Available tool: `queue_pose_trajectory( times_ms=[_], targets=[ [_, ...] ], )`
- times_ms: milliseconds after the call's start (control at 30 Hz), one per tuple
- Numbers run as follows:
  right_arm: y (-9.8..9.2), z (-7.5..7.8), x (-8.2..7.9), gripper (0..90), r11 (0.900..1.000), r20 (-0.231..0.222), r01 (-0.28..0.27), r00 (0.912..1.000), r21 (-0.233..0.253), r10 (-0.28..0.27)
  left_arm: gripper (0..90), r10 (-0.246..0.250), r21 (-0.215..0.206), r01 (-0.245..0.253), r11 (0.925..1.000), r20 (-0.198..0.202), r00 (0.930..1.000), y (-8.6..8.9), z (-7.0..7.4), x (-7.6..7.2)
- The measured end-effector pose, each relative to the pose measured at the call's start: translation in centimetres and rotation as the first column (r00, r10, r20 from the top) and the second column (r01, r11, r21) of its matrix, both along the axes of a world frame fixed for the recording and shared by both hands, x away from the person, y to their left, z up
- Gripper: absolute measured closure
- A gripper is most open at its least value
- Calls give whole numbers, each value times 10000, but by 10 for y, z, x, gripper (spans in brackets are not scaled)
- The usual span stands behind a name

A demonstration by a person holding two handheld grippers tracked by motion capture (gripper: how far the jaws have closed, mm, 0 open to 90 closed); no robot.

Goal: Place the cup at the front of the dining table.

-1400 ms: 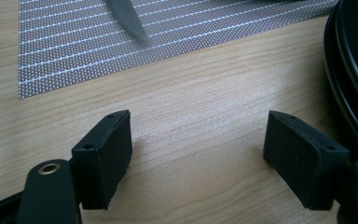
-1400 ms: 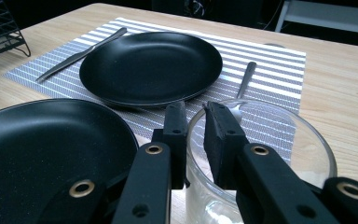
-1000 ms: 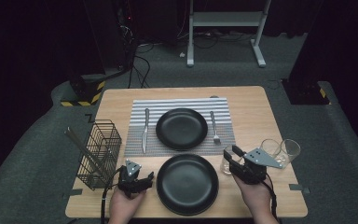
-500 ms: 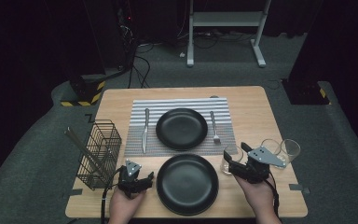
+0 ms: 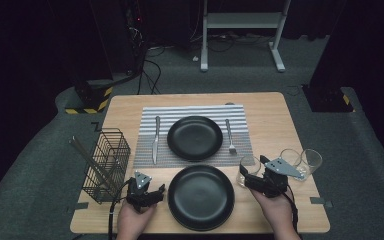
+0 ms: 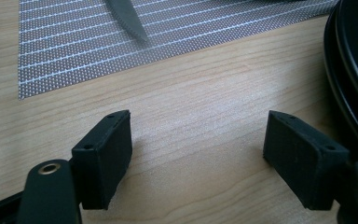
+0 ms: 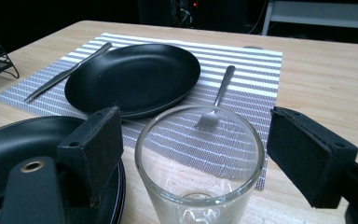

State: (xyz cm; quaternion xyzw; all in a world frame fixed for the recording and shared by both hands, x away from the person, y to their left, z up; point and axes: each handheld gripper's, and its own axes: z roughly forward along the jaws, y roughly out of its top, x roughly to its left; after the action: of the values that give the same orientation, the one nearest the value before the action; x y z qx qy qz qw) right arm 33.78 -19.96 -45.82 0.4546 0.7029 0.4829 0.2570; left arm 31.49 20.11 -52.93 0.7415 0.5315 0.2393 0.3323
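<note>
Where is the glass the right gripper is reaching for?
In the high view the glass stands at the table's right front, beside the near black plate, just off the striped mat's corner, between the open right gripper's jaws.

- A lab or recording studio: black walls, grey carpet floor (image 5: pixel 360 150).
- Cables (image 5: pixel 152 55) and equipment stand (image 5: pixel 240 30) behind 1 staged dining desk (image 5: pixel 280 125).

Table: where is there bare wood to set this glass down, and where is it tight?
Free: the far-right wood between the striped placemat and table edge, and the far strip behind the mat. Crowded: near right, where the right tongs straddle a glass beside two more glasses; the near plate fills the centre.
</note>
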Motion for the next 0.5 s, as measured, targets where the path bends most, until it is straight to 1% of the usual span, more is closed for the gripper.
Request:
queue_pose_trajectory(
  times_ms=[200,367,500],
  targets=[
    [-1,-5,0,182,10000,-198,-65,9998,-54,64,238,-3,3,3,10000,3,10000,0,0,0],
    [1,-11,2,184,9999,-450,-117,9989,-95,113,238,-6,8,6,10000,0,10000,0,0,0],
    [1,-14,4,188,10000,-496,-58,9988,-71,55,238,-7,5,7,10000,0,10000,0,0,0]
  ],
)
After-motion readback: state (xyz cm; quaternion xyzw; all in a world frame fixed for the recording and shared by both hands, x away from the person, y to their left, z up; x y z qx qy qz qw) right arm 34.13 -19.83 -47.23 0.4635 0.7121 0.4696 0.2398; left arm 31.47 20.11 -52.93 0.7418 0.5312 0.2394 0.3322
